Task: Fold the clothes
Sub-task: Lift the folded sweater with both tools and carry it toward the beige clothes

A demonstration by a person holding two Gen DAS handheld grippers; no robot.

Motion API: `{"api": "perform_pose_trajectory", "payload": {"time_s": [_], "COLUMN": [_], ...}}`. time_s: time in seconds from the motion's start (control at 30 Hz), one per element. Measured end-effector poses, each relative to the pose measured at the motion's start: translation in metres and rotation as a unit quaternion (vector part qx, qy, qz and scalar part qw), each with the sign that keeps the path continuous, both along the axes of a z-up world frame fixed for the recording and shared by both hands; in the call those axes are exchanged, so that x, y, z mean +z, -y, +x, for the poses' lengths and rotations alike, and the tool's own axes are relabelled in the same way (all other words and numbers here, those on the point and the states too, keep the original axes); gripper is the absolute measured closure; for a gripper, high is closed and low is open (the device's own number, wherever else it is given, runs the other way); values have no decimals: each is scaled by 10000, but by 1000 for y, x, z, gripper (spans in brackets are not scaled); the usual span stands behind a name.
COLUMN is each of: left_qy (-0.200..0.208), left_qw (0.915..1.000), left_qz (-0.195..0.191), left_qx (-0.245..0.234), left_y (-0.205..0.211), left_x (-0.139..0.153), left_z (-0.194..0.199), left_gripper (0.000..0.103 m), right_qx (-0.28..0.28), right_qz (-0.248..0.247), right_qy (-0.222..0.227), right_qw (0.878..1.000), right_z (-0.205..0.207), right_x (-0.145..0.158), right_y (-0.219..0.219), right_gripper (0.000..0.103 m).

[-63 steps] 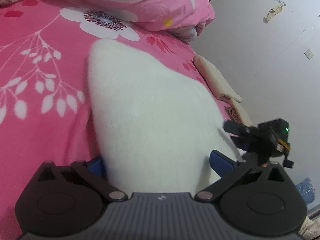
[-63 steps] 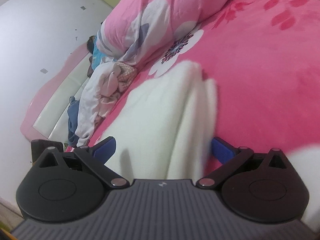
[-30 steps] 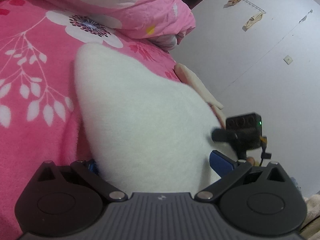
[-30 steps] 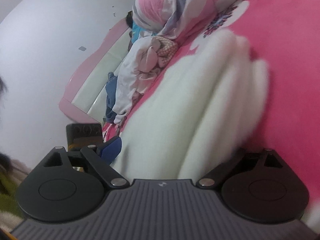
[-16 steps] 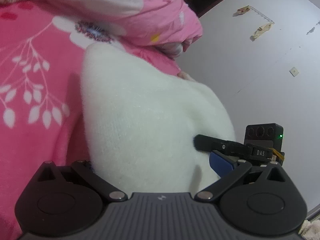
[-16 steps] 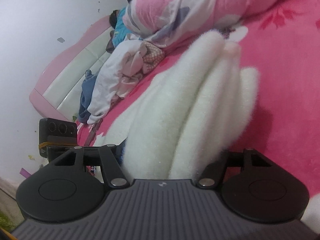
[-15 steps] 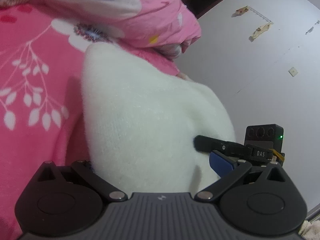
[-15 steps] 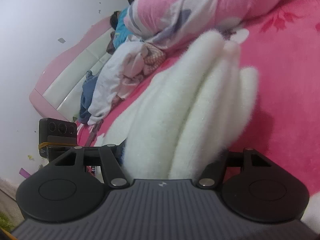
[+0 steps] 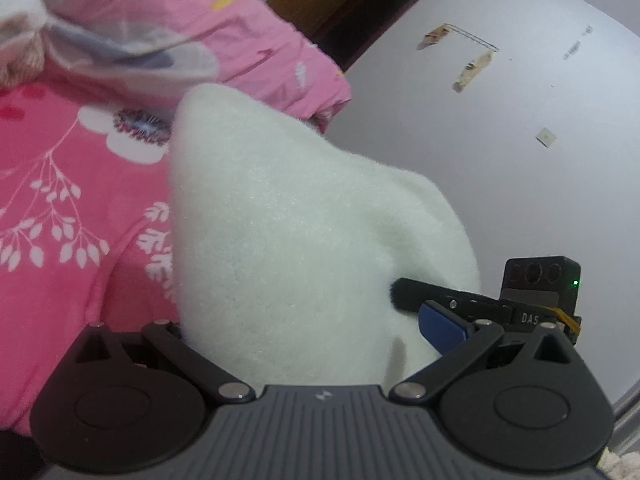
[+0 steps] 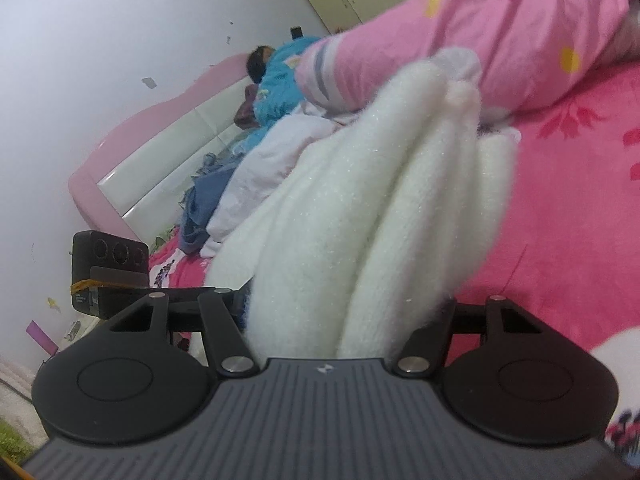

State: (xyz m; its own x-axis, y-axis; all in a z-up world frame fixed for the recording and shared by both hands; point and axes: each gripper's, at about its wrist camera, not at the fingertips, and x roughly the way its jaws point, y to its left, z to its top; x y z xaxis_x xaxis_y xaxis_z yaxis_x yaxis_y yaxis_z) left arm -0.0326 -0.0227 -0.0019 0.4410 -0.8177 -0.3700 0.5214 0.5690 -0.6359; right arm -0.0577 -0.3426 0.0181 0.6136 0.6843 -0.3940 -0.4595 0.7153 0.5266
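Above pink bedspread (image 9: pixel 60 168), white fleece garment (image 9: pixel 288 240) lifted

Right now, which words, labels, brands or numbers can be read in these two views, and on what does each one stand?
"DAS": white letters on the black body of the right gripper, below its camera block, seen in the left wrist view.
A small white emblem on each gripper's own grey body, in both views: a mark, no letters.
A label on the side of the left gripper, seen in the right wrist view: too small to read.
Nothing else is readable.
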Motion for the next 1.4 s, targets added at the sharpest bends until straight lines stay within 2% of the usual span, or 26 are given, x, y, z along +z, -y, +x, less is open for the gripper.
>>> {"api": "perform_pose_trajectory", "payload": {"time_s": [0.4, 0.67, 1.1, 1.4], "left_qy": [492, 607, 827, 895], "left_qw": [9978, 9961, 9916, 9850], "left_qz": [-334, -397, -548, -645], "left_qx": [-300, -499, -834, -1328], "left_y": [-10, -6, 4, 27], "left_x": [38, 45, 56, 60], "left_z": [-87, -121, -142, -143], "left_gripper": [0, 0, 0, 0], "right_qx": [-472, -800, -1267, -1799], "right_qz": [-262, -355, -482, -619], "right_qy": [623, 727, 869, 945], "right_qw": [9966, 9935, 9869, 9772], "right_z": [-112, -158, -204, -240], "right_x": [53, 63, 77, 80], "right_y": [-11, -8, -6, 2], "right_gripper": [42, 42, 42, 42]}}
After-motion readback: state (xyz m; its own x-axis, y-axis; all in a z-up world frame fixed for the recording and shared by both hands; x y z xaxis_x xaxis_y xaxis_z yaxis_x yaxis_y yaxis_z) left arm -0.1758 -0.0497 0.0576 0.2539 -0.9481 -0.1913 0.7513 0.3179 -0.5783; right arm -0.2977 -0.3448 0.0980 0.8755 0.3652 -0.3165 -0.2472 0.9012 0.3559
